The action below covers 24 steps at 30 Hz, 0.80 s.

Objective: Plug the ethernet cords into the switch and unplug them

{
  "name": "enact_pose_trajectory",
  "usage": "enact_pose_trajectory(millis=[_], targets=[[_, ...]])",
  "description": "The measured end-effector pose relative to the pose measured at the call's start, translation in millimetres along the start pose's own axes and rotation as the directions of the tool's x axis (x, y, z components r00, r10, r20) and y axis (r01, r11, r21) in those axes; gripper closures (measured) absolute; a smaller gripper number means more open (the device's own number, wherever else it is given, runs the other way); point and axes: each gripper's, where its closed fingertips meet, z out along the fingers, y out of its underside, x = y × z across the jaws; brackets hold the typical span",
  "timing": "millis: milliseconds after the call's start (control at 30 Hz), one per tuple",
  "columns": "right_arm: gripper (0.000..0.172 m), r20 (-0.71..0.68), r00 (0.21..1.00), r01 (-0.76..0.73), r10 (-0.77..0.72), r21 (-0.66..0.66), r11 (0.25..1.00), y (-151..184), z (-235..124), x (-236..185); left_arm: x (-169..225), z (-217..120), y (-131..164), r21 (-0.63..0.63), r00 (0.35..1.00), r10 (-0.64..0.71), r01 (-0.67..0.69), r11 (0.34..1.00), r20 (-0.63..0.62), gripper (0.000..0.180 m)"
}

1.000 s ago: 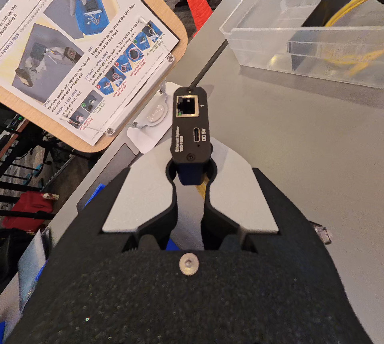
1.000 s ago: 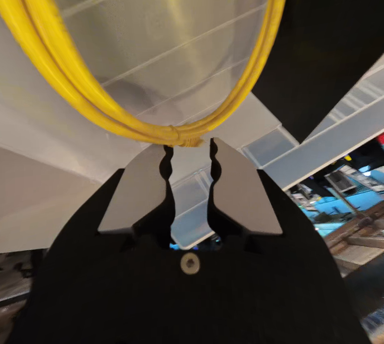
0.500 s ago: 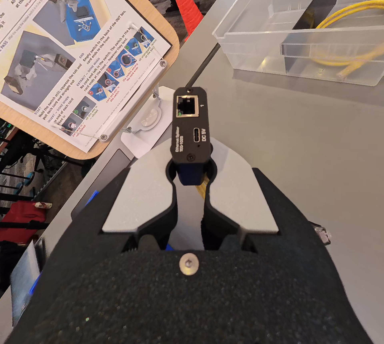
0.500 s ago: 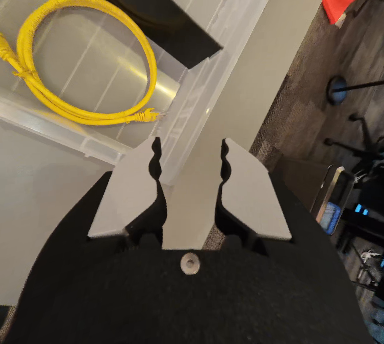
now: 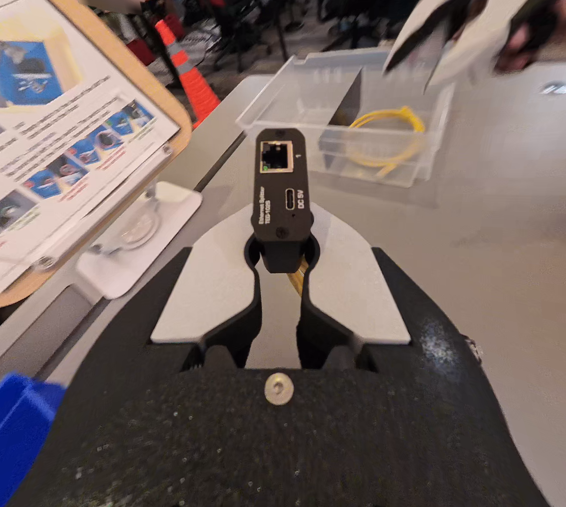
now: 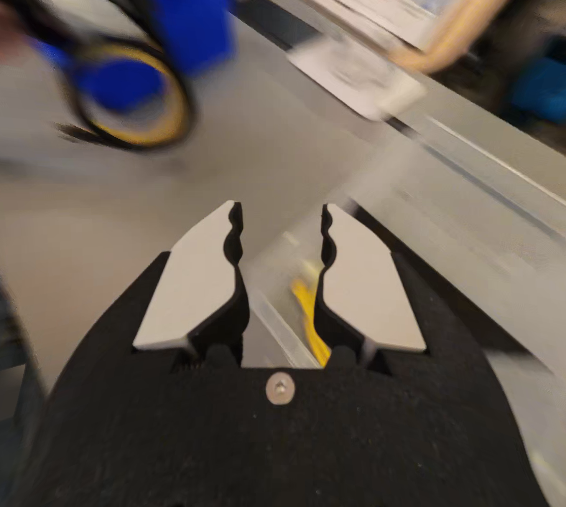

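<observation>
The left gripper [image 5: 281, 250] clamps the black switch [image 5: 280, 183] upright; the right gripper [image 6: 281, 210], fingers apart and bare, hangs at one o'clock above the clear bin [image 5: 275, 103] holding a yellow cord [image 5: 389, 137].

Matt black switch [image 5: 281, 183], clear glossy plastic bin [image 5: 309, 88], smooth grey table [image 5: 459, 247].

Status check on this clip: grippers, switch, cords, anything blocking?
Left gripper clamped on black switch, port empty. Right gripper open, nothing held, above clear bin. Yellow cord coiled in bin. Nothing blocking the port.
</observation>
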Motion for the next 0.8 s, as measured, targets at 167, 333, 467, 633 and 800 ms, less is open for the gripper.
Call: enact_pose_trajectory(millis=[167,333,467,633,800], targets=[[0.11,0.454,0.891,-0.123,0.021,0.197,0.973,-53.3,84.9,-109.7,18.3,-8.1,-25.3,0.151,0.99,-0.056,0.075,0.986,-0.129,0.156],[0.146,0.542,0.839,-0.119,-0.049,0.271,0.955,-61.4,130.1,-129.1,31.6,-21.0,-40.6,0.265,0.968,-0.075,0.139,0.954,-0.238,0.156],[0.16,0.495,0.856,0.017,-0.147,0.256,0.966,-56.8,129.0,-131.9,29.2,-25.3,-32.3,0.238,0.954,-0.087,0.159,0.958,-0.288,0.156],[0.163,0.182,0.936,0.307,-0.301,-0.003,0.952,-43.3,113.9,-87.6,21.5,-17.9,-12.6,0.14,0.953,-0.101,0.146,0.979,-0.286,0.148],[0.165,-0.037,0.874,0.446,-0.485,-0.339,0.829,-23.3,91.9,-50.6,15.2,-15.5,-2.0,0.034,0.984,0.075,-0.071,0.997,-0.159,0.143]])
